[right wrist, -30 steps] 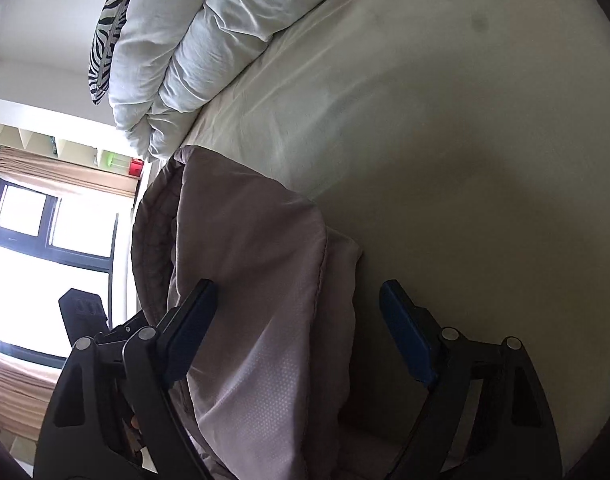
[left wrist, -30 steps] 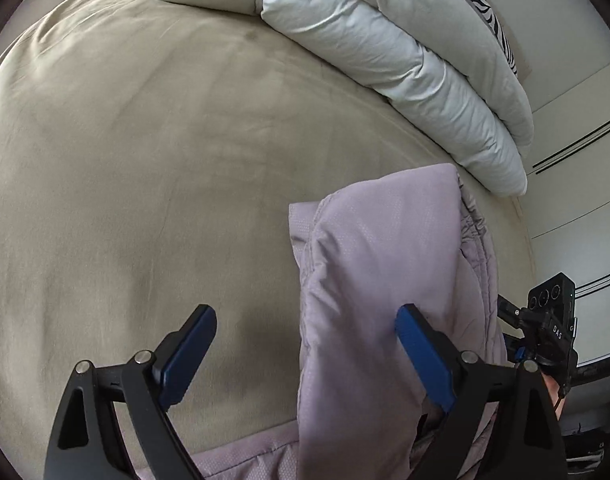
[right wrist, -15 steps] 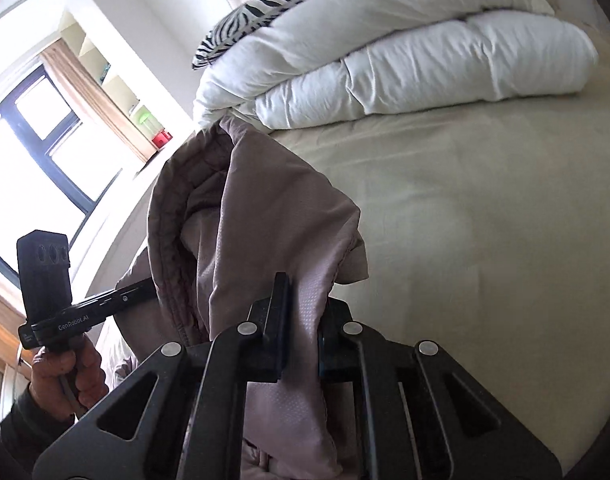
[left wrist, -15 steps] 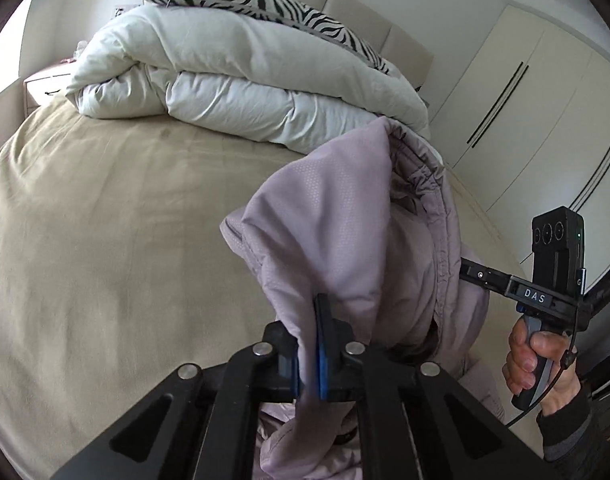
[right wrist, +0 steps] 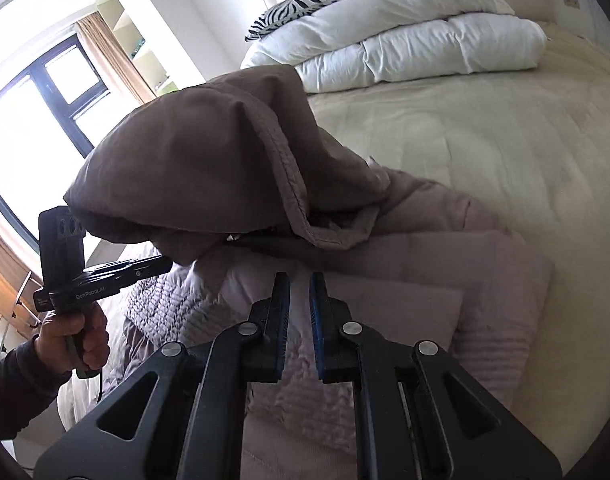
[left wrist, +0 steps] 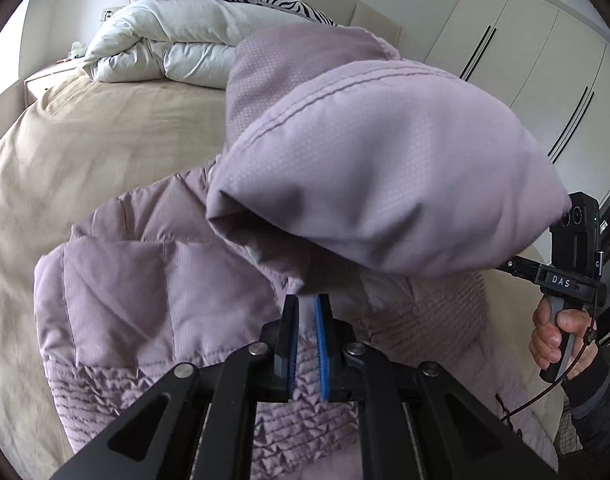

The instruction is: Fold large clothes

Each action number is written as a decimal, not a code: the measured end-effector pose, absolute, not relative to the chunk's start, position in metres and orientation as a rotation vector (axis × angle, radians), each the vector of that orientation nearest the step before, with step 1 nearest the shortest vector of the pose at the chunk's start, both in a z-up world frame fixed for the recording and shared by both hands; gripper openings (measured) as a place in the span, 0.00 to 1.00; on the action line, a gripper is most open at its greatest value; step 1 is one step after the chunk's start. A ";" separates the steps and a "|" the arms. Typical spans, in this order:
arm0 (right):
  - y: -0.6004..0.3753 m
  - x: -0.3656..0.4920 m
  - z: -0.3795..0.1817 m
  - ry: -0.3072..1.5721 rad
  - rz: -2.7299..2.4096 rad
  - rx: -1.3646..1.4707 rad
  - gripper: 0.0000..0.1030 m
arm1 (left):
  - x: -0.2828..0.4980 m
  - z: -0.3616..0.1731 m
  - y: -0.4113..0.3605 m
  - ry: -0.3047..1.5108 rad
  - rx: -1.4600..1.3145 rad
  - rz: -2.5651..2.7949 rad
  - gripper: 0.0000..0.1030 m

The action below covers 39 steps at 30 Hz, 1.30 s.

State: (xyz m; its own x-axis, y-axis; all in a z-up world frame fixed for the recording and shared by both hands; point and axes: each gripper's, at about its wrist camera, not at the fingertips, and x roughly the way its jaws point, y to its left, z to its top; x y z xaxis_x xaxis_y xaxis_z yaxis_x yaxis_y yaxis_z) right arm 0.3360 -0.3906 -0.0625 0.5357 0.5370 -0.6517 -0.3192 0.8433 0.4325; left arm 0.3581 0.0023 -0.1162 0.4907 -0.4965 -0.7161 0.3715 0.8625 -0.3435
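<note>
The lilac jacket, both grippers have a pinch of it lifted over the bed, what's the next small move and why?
Probably carry the lifted fold forward and lay it over the quilted part of the jacket, because the left gripper and right gripper both pinch fabric that hangs bunched above it.

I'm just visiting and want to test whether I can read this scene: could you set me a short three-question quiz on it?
1. True or false: both grippers are clamped on the lilac padded jacket.
2. What lies on top of the folded white duvet at the head of the bed? A) a zebra-print pillow B) a towel C) a book
3. Fill in: the left gripper and right gripper hold fabric below the jacket's raised ____.

Key: 1 true; 2 A; 3 hood.
</note>
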 end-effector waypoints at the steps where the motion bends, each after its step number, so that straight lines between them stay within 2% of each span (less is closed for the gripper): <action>1: -0.395 0.323 -0.069 0.877 0.510 0.303 0.10 | 0.350 -0.121 0.002 0.934 -0.137 -0.521 0.20; 3: -0.404 0.301 -0.077 0.862 0.510 0.374 0.11 | 0.335 -0.127 0.002 0.957 -0.113 -0.501 0.40; 5: -0.412 0.283 -0.078 0.840 0.518 0.425 0.14 | 0.319 -0.130 0.005 0.997 -0.087 -0.473 0.41; 7: -0.419 0.268 -0.079 0.818 0.530 0.481 0.26 | 0.303 -0.128 0.011 1.011 -0.075 -0.445 0.44; 8: -0.422 0.262 -0.079 0.816 0.531 0.509 0.50 | 0.297 -0.125 0.015 1.005 -0.069 -0.425 0.44; 9: -0.426 0.258 -0.079 0.808 0.527 0.552 0.80 | 0.292 -0.120 0.020 0.987 -0.068 -0.404 0.46; 10: -0.430 0.254 -0.079 0.783 0.526 0.611 0.87 | 0.288 -0.113 0.025 0.963 -0.071 -0.381 0.47; 11: -0.432 0.254 -0.078 0.762 0.528 0.658 0.89 | 0.289 -0.106 0.029 0.938 -0.079 -0.367 0.50; 16: -0.420 0.286 -0.081 0.888 0.492 0.833 0.89 | 0.324 -0.045 0.041 0.765 -0.113 -0.319 0.55; 17: -0.419 0.293 -0.086 0.921 0.469 0.881 0.88 | 0.335 -0.031 0.039 0.729 -0.110 -0.313 0.59; 19: -0.412 0.303 -0.086 0.940 0.443 0.895 0.81 | 0.354 -0.004 0.024 0.677 -0.095 -0.322 0.61; 21: -0.399 0.309 -0.078 0.934 0.437 0.831 0.78 | 0.375 0.004 0.001 0.677 -0.028 -0.347 0.72; 23: -0.382 0.320 -0.076 0.968 0.452 0.774 0.74 | 0.395 -0.018 -0.023 0.798 0.027 -0.378 0.74; 26: -0.369 0.332 -0.083 1.015 0.385 0.679 0.53 | 0.397 -0.070 -0.038 0.931 0.020 -0.366 0.65; 27: -0.372 0.336 -0.089 1.027 0.352 0.686 0.50 | 0.390 -0.086 -0.038 0.954 -0.006 -0.364 0.65; 31: -0.390 0.339 -0.110 1.049 0.270 0.671 0.48 | 0.379 -0.122 -0.045 0.976 -0.038 -0.361 0.65; 33: -0.392 0.338 -0.113 1.043 0.244 0.594 0.42 | 0.379 -0.133 -0.051 0.987 -0.066 -0.352 0.65; 39: -0.393 0.335 -0.102 1.048 0.171 0.499 0.41 | 0.370 -0.154 -0.062 0.941 -0.071 -0.341 0.65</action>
State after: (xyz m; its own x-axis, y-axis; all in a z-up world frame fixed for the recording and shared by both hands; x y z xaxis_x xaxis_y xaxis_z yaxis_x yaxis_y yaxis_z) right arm 0.3352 -0.3933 -0.1025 0.4984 0.3669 -0.7854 0.0986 0.8761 0.4719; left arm 0.3705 -0.0618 -0.1545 0.5397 -0.3172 -0.7798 0.2556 0.9443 -0.2073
